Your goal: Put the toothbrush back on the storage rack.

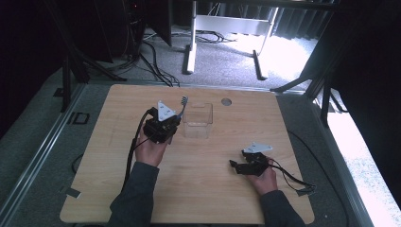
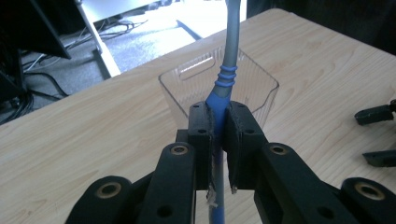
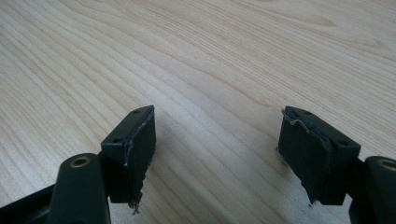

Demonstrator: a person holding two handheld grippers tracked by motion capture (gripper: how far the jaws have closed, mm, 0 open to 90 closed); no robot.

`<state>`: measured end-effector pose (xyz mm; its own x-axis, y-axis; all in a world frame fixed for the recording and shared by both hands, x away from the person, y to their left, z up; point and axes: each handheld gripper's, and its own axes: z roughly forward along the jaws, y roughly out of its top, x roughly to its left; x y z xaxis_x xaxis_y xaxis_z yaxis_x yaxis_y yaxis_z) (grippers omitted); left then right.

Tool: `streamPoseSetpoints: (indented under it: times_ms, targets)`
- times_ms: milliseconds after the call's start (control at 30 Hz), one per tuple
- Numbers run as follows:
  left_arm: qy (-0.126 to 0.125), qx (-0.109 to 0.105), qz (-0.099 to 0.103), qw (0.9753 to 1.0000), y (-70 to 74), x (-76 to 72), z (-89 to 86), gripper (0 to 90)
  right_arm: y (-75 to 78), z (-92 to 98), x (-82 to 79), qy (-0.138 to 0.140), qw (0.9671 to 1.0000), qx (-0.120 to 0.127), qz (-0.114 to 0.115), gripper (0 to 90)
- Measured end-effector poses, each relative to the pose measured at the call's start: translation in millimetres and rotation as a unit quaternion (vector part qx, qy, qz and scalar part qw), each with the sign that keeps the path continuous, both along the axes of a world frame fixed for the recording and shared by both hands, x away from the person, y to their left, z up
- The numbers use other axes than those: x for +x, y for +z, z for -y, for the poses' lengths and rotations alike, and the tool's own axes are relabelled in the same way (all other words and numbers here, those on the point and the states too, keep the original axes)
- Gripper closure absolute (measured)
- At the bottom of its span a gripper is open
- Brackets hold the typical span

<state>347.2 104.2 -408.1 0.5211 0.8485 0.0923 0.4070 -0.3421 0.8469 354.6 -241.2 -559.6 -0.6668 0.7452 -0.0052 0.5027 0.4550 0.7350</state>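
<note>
Left gripper view: left gripper (image 2: 219, 123) pinching a toothbrush (image 2: 227, 56) by its blue handle, jaws pressed tight on it, grey upper shaft rising straight ahead past the ribbed blue rings. Directly beyond the jaw tips, a clear plastic box (image 2: 187, 84), open at the top, its near rim just behind the pinched handle and its far wall carrying a slot cut-out. Ahead of the box, the table's (image 2: 93, 121) far edge, then grey carpet and cables. Off to the right of the jaws, bare wood and the two black tips of the other gripper, well apart. High view: left gripper (image 1: 176, 120) just beside the near-left side of the box (image 1: 197, 120), toothbrush head (image 1: 184, 100) standing above the box's left rim; wide bare table (image 1: 118, 109) to the gripper's left, and open wood behind it toward the person. Right gripper (image 1: 235, 165) low over the wood, well apart from the box, jaws pointing left, near the table's front-right part with clear board on every side. Right gripper view: right gripper (image 3: 217, 149) spread wide, nothing between the pads, plain wood grain (image 3: 210, 56) ahead.
</note>
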Motion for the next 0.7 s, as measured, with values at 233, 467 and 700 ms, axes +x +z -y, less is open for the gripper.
streamPoseSetpoints:
  times_ms: [233,467,700]
  targets:
    - [-0.006,-0.005,0.015,0.9999,1.8,-1.6,-1.4,81.7,0.0,0.0,0.0,0.0,1.0,0.0,0.0,27.2]
    - [-0.011,-0.016,0.026,0.9995,3.1,-1.6,-2.5,81.7,0.0,0.1,0.1,0.001,1.0,0.0,0.0,27.2]
    - [-0.019,-0.02,0.038,0.9989,5.8,-1.5,-1.3,81.7,0.0,0.0,0.0,0.0,1.0,0.0,0.0,27.2]
